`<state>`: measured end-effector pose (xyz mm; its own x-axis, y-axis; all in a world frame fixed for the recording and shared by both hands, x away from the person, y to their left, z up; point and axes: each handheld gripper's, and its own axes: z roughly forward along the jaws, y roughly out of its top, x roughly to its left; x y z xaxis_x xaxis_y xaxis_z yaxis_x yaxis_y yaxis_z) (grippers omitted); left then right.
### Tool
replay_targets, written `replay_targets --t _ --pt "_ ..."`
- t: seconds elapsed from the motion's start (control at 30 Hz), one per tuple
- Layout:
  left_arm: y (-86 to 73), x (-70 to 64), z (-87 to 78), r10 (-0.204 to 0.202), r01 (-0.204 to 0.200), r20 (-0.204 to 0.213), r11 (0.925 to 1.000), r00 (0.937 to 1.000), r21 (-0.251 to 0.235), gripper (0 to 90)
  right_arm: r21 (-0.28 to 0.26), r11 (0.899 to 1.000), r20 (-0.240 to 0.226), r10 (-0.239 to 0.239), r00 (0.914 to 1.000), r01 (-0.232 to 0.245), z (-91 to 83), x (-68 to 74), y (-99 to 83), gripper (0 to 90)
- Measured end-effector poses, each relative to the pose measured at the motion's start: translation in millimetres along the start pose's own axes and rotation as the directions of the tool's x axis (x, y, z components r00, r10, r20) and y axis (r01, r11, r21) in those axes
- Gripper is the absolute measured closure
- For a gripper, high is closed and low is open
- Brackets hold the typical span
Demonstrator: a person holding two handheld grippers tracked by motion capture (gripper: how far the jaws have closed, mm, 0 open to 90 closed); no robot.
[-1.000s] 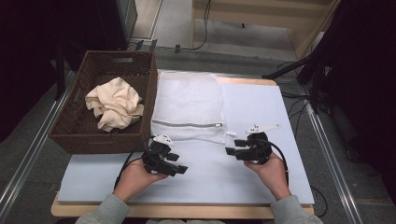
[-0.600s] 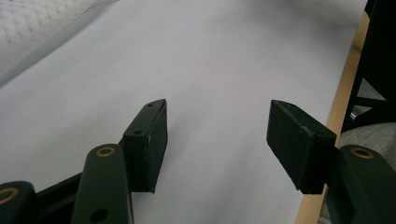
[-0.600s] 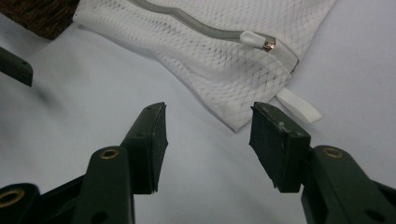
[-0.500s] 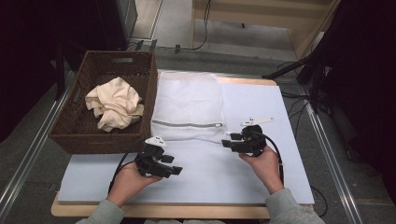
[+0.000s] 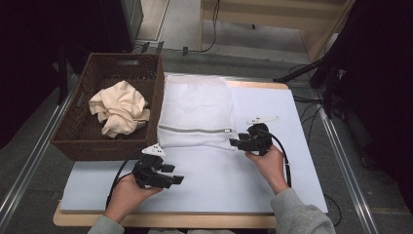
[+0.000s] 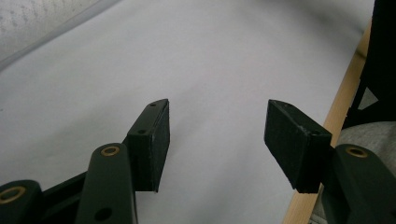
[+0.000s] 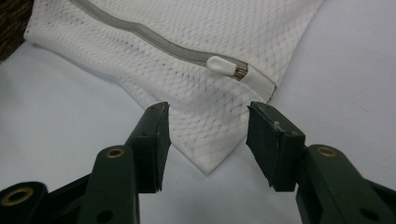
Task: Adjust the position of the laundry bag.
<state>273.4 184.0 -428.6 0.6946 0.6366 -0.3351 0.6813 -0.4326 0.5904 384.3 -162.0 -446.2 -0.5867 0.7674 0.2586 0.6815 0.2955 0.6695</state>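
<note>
The left gripper sits low over the white table sheet, held in the person's left hand; in the left gripper view its jaws stand wide apart with nothing but bare sheet between them. Left of it and farther back, a brown wicker basket holds a crumpled cream cloth. Just right of the basket lies the white mesh laundry bag, flat on the sheet, its grey zipper running across near the front edge. At the bag's front right corner is the right gripper, held in the right hand. In the right gripper view its jaws are parted, straddling that corner without pinching it, and the zipper pull lies just beyond them.
</note>
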Motion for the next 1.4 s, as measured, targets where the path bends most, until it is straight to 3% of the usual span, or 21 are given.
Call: replay_targets --t 0.13,0.4,0.47,0.67,0.77,0.8,0.93,0.97,1.07,1.2,1.4 --pt "-2.0 0.9 -1.3 -0.007 0.006 -0.005 1.0 1.0 -0.007 41.0 0.007 1.0 -0.011 0.027 0.9996 -0.027 9.2 -4.4 0.3 49.6" --pt "-2.6 1.2 -3.0 -0.009 0.009 -0.01 0.9998 0.9999 -0.016 40.8 0.038 0.999 0.009 0.025 0.9997 -0.025 24.8 -4.5 0.2 49.5" --pt "-2.3 1.1 -3.2 -0.009 0.008 -0.011 0.9998 0.9999 -0.017 40.8 0.059 0.998 0.019 0.006 0.9998 -0.007 30.4 -3.2 -0.9 50.8" --pt "-1.1 2.0 -2.0 -0.011 0.011 -0.007 0.9998 0.9999 -0.016 40.9 0.036 0.999 0.057 -0.02 0.9982 0.018 35.3 4.0 -0.1 53.3" --pt "-0.2 2.2 -2.2 -0.01 0.009 -0.01 0.9998 0.9999 -0.018 41.1 0.039 0.997 0.103 -0.073 0.992 0.069 38.4 11.2 0.0 58.5" --pt "0.0 2.2 -2.3 -0.01 0.01 -0.011 0.9998 0.9999 -0.018 41.5 0.044 0.995 0.136 -0.099 0.9858 0.094 39.9 15.0 0.3 64.6" --pt "0.7 1.9 -2.4 -0.014 0.014 -0.011 0.9997 0.9998 -0.02 43.5 0.045 0.993 0.152 -0.118 0.9814 0.112 40.7 16.1 0.6 74.8" --pt "0.8 1.8 -2.4 -0.013 0.013 -0.01 0.9997 0.9999 -0.02 44.3 0.054 0.992 0.148 -0.123 0.9813 0.116 40.0 14.9 1.3 81.5" --pt "0.9 2.0 -2.4 -0.011 0.011 -0.011 0.9998 0.9999 -0.017 44.2 0.062 0.994 0.13 -0.095 0.9869 0.087 38.7 11.0 2.6 87.9" --pt "0.5 3.2 -3.7 -0.011 0.011 -0.012 0.9998 0.9999 -0.019 43.3 0.099 0.993 0.104 -0.071 0.992 0.061 38.0 7.3 8.1 88.8" --pt "0.0 4.9 -6.4 -0.024 0.024 -0.015 0.9993 0.9996 -0.028 42.5 0.088 0.995 0.082 -0.045 0.9956 0.038 30.6 3.9 11.8 89.3"
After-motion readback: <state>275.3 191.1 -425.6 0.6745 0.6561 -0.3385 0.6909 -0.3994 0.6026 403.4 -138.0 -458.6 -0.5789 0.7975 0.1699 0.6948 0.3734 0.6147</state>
